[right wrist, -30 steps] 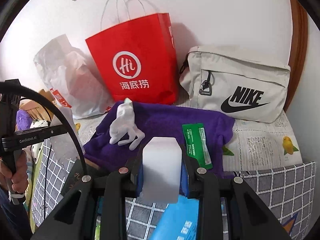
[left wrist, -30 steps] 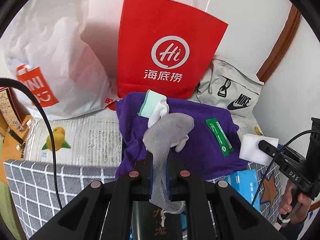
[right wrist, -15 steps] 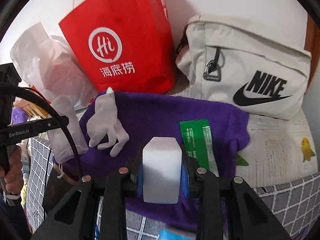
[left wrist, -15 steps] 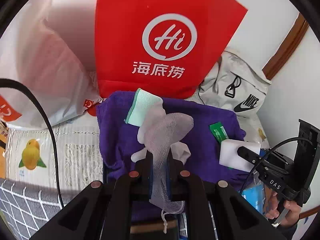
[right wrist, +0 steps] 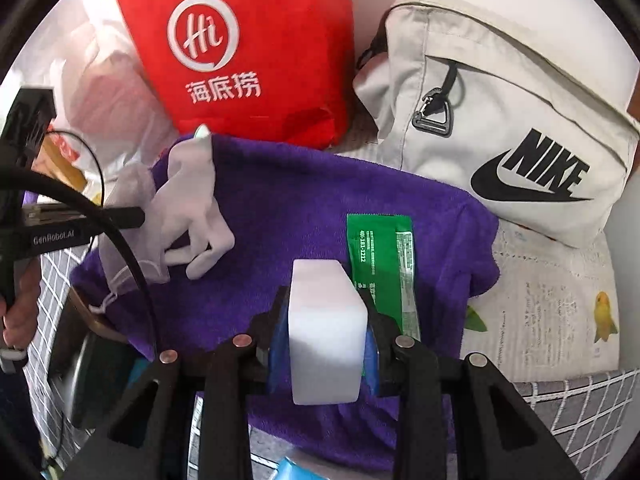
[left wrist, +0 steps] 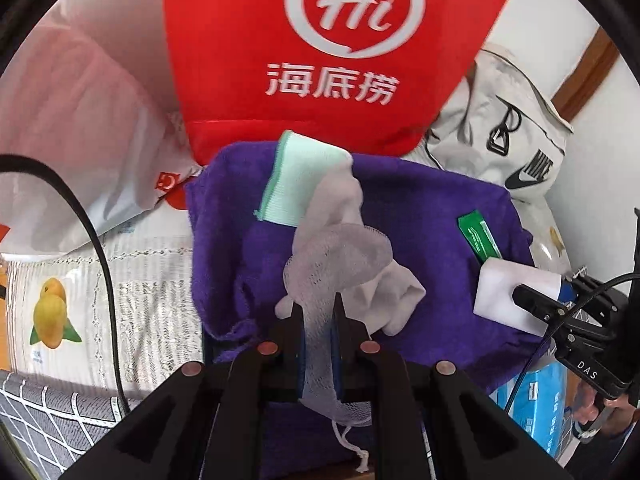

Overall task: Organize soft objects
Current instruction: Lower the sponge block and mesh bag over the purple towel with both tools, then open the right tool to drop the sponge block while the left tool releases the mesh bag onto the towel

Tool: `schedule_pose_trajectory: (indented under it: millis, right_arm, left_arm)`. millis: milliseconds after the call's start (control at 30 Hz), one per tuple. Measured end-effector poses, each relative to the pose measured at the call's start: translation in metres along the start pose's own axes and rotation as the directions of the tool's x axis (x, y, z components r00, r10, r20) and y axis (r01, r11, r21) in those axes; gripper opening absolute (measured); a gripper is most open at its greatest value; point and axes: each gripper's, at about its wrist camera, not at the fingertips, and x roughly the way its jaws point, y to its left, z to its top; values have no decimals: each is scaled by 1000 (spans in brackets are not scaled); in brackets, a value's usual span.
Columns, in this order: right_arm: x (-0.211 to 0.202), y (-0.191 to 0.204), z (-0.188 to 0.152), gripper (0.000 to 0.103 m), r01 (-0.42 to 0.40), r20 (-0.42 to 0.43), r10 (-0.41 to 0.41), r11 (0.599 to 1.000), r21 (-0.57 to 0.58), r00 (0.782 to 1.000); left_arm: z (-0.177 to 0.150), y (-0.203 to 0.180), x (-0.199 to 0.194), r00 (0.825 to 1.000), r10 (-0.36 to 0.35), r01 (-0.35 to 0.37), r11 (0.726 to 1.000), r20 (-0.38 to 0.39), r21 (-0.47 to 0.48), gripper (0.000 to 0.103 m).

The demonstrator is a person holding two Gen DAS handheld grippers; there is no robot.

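Observation:
A purple towel [left wrist: 420, 208] lies spread in front of the bags. On it rest a white glove with a mint cuff [left wrist: 304, 184] and a green sachet [left wrist: 478, 240]. My left gripper [left wrist: 318, 308] is shut on a white mesh pouch [left wrist: 336, 256], which hangs just over the glove. In the right wrist view, my right gripper [right wrist: 324, 300] is shut on a white sponge block [right wrist: 324, 320], low over the towel [right wrist: 280, 208] and beside the sachet [right wrist: 380, 256]. The glove [right wrist: 188, 208] lies to its left, under the left gripper [right wrist: 132, 214].
A red paper bag [right wrist: 248, 48] stands behind the towel, with a beige Nike bag [right wrist: 512, 120] to its right and a white plastic bag [left wrist: 80, 128] to its left. A blue box [left wrist: 536, 404] lies near the towel's front edge. Fruit-print cloth [right wrist: 560, 312] and grey checked cloth [left wrist: 48, 420] surround it.
Both grippers have come down and forward over the purple towel. The mesh pouch now hangs above the glove, and the sponge sits low beside the green sachet.

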Motion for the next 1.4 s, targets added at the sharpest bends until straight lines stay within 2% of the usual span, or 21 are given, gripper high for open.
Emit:
schedule_pose_trajectory:
  millis: [300, 400, 467, 533, 600, 733, 800, 967, 1233, 1400]
  right_arm:
    - [-1, -5, -14, 35, -16, -26, 15, 999, -39, 1000]
    - [-4, -9, -16, 41, -18, -28, 17, 1000, -23, 999]
    - [-6, -11, -17, 42, -6, -25, 6, 1000, -22, 1000]
    - [-7, -14, -18, 43, -10, -21, 9, 1000, -15, 1000]
    - [-6, -17, -19, 49, -12, -25, 12, 1000, 0, 1000]
    - [-8, -20, -22, 54, 9, -26, -9, 1000, -4, 1000]
    - [-9, -23, -23, 59, 13, -27, -13, 1000, 3, 1000]
    - [-15, -27, -25, 60, 12, -19, -12, 1000, 29, 1000]
    - [-36, -32, -25, 63, 5, 26, -7, 996, 87, 1000]
    - [-57, -27, -28, 63, 19, 59, -24, 996, 86, 998]
  left_arm:
    - [-2, -13, 13, 999, 20, -19, 999, -34, 32, 11]
    - [-2, -15, 17, 998, 29, -28, 999, -57, 28, 20]
    - [-3, -18, 19, 997, 30, -28, 999, -70, 30, 31]
    - [-4, -22, 20, 997, 29, -27, 999, -67, 33, 37]
    - [-5, -23, 18, 997, 21, -19, 999, -70, 31, 43]
    - [-7, -27, 11, 998, 11, -8, 999, -69, 44, 56]
    - [-7, -29, 7, 997, 15, -12, 999, -70, 50, 57]
    - [-3, -29, -3, 998, -7, 9, 999, -67, 37, 57]
    - [-8, -32, -28, 999, 9, -7, 998, -33, 60, 61]
    - [-15, -32, -45, 998, 54, -52, 996, -21, 66, 63]
